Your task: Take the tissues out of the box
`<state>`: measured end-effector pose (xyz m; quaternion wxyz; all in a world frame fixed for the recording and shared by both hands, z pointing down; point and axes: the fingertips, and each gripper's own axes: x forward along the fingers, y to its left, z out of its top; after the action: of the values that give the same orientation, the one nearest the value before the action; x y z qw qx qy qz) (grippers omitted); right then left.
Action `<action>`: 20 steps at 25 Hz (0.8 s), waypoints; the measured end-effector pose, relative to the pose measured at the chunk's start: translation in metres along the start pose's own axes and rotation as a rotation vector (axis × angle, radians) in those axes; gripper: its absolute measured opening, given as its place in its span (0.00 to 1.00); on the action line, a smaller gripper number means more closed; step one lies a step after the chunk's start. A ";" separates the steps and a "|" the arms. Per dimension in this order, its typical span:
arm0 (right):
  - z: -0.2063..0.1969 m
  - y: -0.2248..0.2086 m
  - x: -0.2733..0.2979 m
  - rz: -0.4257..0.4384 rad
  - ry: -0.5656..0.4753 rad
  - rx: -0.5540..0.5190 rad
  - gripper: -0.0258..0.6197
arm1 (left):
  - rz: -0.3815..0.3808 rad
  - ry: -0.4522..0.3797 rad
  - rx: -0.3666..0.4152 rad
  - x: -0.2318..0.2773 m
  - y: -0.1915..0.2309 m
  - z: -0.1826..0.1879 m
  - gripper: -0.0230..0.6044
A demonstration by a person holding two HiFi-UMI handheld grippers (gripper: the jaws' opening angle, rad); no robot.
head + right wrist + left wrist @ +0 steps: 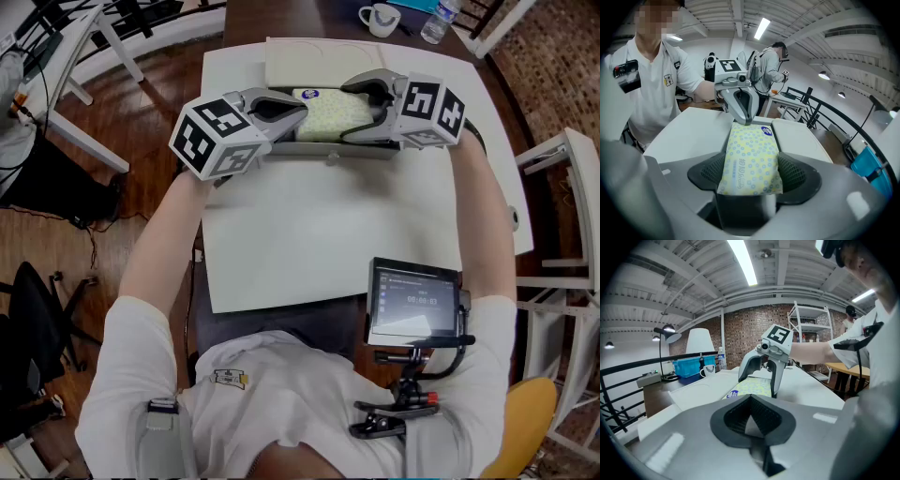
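A yellow-green dotted tissue pack (326,112) with a blue sticker lies in the shallow grey box (281,149) at the table's far side, and the box's lid (305,62) is folded back behind it. My right gripper (347,112) straddles the pack's right end. In the right gripper view the pack (751,161) fills the gap between the wide-set pads (793,174) of that gripper (752,177). My left gripper (302,110) is shut, with its tips at the pack's left end. I cannot tell whether they pinch the wrapper. In the left gripper view the pack (752,389) lies beyond the closed tips (752,414).
A white mug (380,19) and a water bottle (438,21) stand on the dark table behind. A small screen (415,302) hangs at my chest. White shelving (572,197) is at the right and white furniture (66,56) at the left. A blue bin (689,367) sits far off.
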<state>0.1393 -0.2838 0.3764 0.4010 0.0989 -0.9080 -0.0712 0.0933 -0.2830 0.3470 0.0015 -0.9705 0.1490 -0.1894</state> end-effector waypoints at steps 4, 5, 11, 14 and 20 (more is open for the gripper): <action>0.001 0.000 0.000 -0.014 0.012 -0.031 0.54 | 0.000 -0.006 -0.018 0.003 0.000 -0.004 0.04; 0.002 0.000 0.000 -0.025 0.015 -0.043 0.53 | 0.001 -0.007 -0.020 0.003 0.000 -0.004 0.04; 0.044 -0.012 -0.026 -0.104 -0.004 -0.092 0.53 | 0.019 -0.066 0.028 -0.021 0.007 0.038 0.04; 0.086 -0.034 -0.044 -0.177 -0.048 -0.133 0.53 | 0.077 -0.092 0.093 -0.049 0.028 0.077 0.04; 0.169 -0.070 -0.028 -0.262 -0.171 -0.154 0.53 | 0.158 -0.148 0.100 -0.113 0.074 0.115 0.04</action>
<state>0.0410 -0.3364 0.2289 0.3159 0.1789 -0.9100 -0.2003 0.0146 -0.3271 0.1940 0.0761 -0.9658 0.2150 -0.1237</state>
